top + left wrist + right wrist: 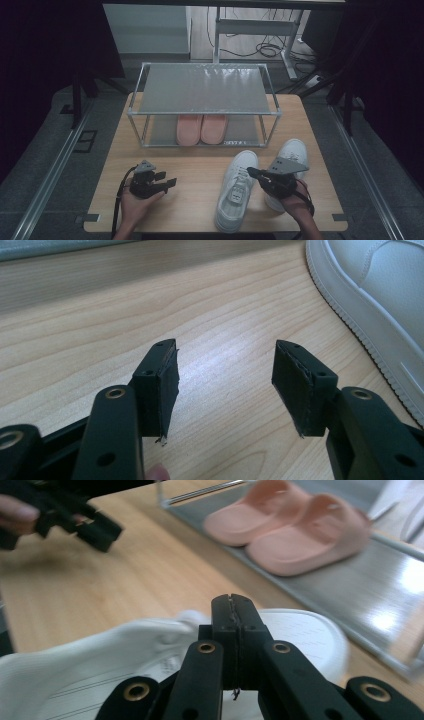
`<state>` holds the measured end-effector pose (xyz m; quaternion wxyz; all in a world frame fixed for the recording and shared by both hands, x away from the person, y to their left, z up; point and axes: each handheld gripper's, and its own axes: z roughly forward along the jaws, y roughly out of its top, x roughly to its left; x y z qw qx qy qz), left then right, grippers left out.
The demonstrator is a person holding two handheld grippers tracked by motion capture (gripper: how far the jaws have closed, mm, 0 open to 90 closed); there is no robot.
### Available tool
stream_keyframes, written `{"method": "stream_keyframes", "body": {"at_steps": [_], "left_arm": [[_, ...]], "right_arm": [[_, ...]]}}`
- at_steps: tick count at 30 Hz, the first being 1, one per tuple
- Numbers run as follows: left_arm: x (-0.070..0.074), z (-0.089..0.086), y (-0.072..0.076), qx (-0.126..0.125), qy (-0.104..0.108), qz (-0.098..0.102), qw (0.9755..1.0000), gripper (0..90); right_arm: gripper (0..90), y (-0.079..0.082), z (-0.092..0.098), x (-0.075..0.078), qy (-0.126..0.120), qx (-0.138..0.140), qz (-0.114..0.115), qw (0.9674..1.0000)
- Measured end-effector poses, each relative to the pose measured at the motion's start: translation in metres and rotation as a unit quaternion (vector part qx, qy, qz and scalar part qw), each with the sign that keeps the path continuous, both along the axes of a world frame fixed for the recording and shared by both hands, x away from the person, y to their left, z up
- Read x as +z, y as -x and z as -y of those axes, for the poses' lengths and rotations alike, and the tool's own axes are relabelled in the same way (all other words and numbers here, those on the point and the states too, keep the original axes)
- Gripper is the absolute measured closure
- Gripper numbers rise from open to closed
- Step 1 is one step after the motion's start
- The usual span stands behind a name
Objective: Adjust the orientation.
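- Two white sneakers lie on the wooden desk [200,165], toward its right front part, toes pointing away from the person.
- One, the left white sneaker [236,192], lies between the two hands, its heel near the desk's front edge.
- Its partner, the right white sneaker [292,152], lies just beside it, partly hidden behind the person's right hand.
- Right hand-held gripper [251,172] hovers at the left white sneaker's opening; in the right gripper view its jaws are pressed flat together with nothing between them, directly over the shoe's collar [165,630]. Whether the tips touch the shoe, I cannot tell.
- Left hand-held gripper [171,182] sits low over bare wood at the desk's left front, well apart from the shoes; its jaws stand wide apart and empty, with the sneaker's sole edge [350,315] off to one side in the left gripper view.
- Behind the shoes stands a metal-framed shoe rack [205,90] with a grey top shelf.
- On its lower shelf sits a pair of pink slippers [201,129], side by side.
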<state>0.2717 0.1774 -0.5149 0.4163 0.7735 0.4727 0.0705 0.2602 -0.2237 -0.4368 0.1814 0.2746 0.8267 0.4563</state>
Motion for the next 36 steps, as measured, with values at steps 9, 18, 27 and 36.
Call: {"method": "stream_keyframes", "body": {"at_steps": [9,18,27,36], "left_arm": [[0.005,-0.002,0.002,0.003,0.006,0.004,1.0,44.4],[0.004,0.001,0.002,-0.001,0.006,-0.001,1.0,44.4],[0.0,0.001,0.001,-0.001,0.002,-0.008,1.0,44.4],[-0.001,0.003,0.001,-0.003,0.0,-0.011,0.9999,44.4]], "right_arm": [[90.0,0.018,-0.026,-0.011,0.031,0.049,-0.029,0.9979],[90.0,0.038,-0.024,-0.026,0.056,0.068,-0.054,0.9946],[90.0,0.038,-0.015,-0.028,0.06,0.073,-0.052,0.9942],[90.0,0.03,0.002,-0.032,0.082,0.021,-0.047,0.9952]]}}
